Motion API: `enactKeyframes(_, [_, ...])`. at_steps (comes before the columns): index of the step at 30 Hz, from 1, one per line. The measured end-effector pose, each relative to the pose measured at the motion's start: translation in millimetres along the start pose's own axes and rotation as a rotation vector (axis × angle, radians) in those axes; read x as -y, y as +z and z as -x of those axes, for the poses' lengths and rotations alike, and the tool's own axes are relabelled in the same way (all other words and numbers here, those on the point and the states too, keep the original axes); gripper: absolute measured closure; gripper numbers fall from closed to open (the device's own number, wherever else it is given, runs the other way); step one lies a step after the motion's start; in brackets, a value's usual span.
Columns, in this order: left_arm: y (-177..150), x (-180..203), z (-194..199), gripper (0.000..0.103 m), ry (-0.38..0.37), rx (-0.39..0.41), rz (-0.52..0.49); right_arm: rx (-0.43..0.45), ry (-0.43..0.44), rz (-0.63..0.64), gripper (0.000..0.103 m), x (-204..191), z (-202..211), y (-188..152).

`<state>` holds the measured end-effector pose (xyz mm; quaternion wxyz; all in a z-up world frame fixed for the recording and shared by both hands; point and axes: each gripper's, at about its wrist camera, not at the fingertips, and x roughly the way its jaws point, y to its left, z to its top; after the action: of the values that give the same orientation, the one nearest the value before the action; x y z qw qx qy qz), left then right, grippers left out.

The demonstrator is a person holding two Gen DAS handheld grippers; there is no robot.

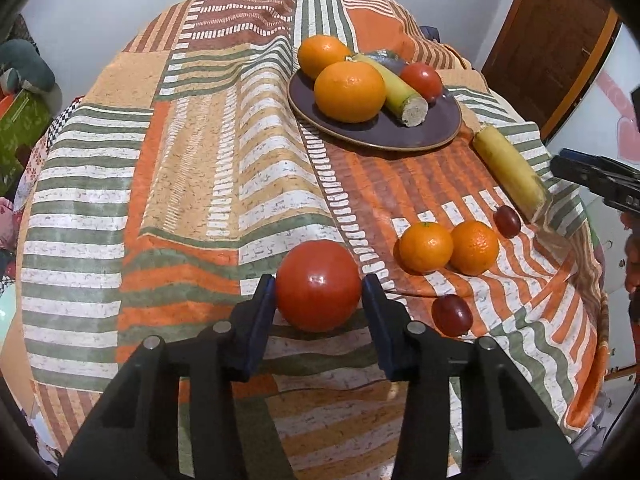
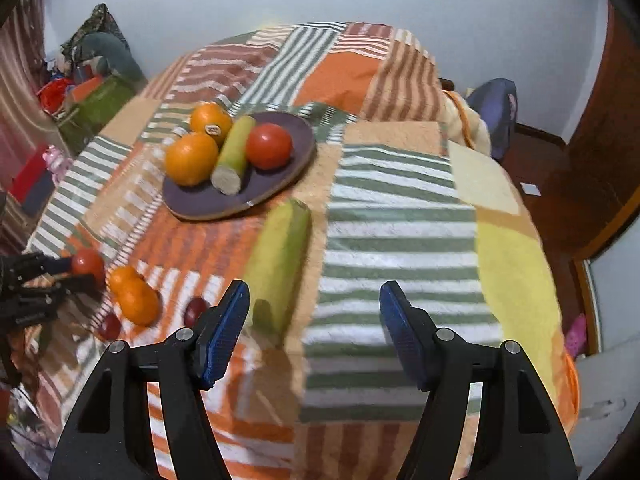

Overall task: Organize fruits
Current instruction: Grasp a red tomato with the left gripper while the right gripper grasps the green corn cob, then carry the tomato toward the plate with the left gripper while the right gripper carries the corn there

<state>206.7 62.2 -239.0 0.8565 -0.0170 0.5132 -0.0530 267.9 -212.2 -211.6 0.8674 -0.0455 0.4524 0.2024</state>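
My left gripper (image 1: pixel 319 286) is shut on a red tomato (image 1: pixel 318 285), its blue pads pressed to both sides, low over the striped cloth. It also shows in the right wrist view (image 2: pixel 82 270). A dark plate (image 1: pixel 424 130) holds two oranges (image 1: pixel 349 91), a yellow-green banana piece (image 1: pixel 402 94) and another tomato (image 1: pixel 421 79). A second banana piece (image 1: pixel 509 170) lies on the cloth, just ahead of my open, empty right gripper (image 2: pixel 314 302). Two small oranges (image 1: pixel 448 247) and two dark plums (image 1: pixel 452 315) lie loose.
The striped cloth (image 1: pixel 200 184) covers a round table and drops off at the edges. Boxes and clutter (image 2: pixel 80 92) stand at the left wall. A brown wooden door (image 1: pixel 548 40) is at the right.
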Motion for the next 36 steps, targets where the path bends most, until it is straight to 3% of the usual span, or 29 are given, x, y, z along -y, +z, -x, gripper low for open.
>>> enactKeyframes(7, [7,-5,14,0.059,0.000,0.034,0.007,-0.057,0.020,0.000,0.038,-16,-42,12])
enactKeyframes(9, [11,-6,17,0.059,-0.001,0.045,0.010,-0.079,0.027,-0.005,0.045,-17,-52,12])
enactKeyframes(11, [14,-6,19,0.059,-0.002,0.054,0.011,-0.102,0.028,-0.014,0.062,-15,-61,11])
enactKeyframes(12, [16,-6,20,0.059,-0.003,0.059,0.012,-0.104,0.034,-0.019,0.063,-13,-64,10])
enactKeyframes(21, [37,7,15,0.059,-0.022,0.080,-0.001,-0.054,0.069,-0.038,0.065,-6,-47,5])
enactKeyframes(36, [88,43,-7,0.059,-0.051,0.097,-0.059,0.072,0.125,-0.008,0.068,-16,-13,45])
